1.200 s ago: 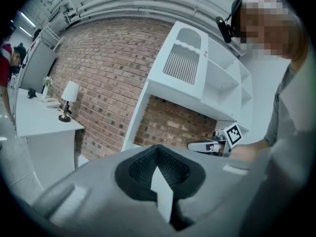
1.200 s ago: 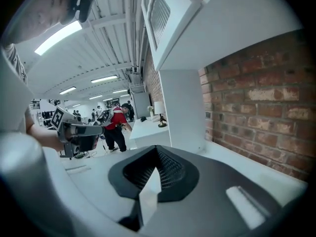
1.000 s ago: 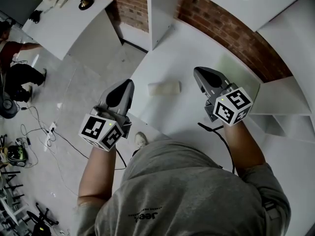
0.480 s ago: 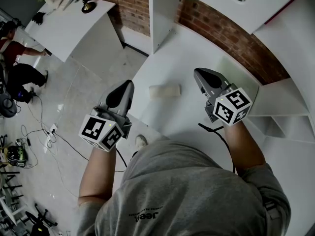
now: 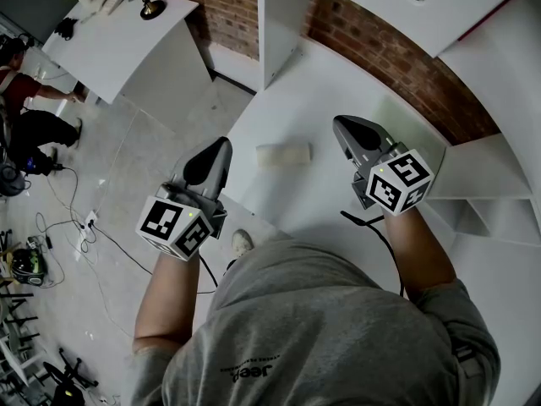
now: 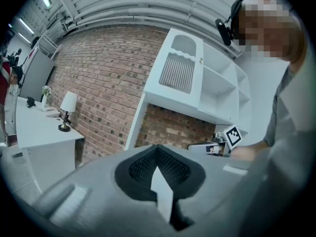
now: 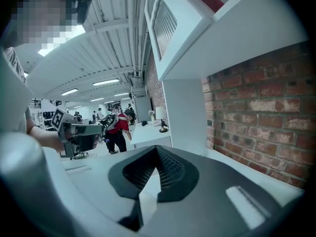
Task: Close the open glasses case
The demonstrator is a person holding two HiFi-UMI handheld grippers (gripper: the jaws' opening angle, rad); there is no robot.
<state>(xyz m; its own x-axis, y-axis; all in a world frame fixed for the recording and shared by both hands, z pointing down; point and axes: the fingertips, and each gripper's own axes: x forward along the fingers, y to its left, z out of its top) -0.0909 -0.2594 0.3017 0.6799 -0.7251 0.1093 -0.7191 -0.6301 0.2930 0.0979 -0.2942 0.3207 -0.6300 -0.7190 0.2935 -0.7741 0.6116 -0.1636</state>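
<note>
Noting glasses case (image 5: 283,154) lying on the white bench (image 5: 325,79) at mid-frame, between the two grippers and touching neither. Finding left gripper (image 5: 216,149) hovering just lower left of it, clenched on nothing; right gripper (image 5: 345,128) hovering right of it, likewise clenched empty.

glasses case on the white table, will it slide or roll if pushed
Probably slides rather than rolls: the glasses case lies flat and oblong on the smooth white table. It looks small, so likely light and easily knocked askew.
</note>
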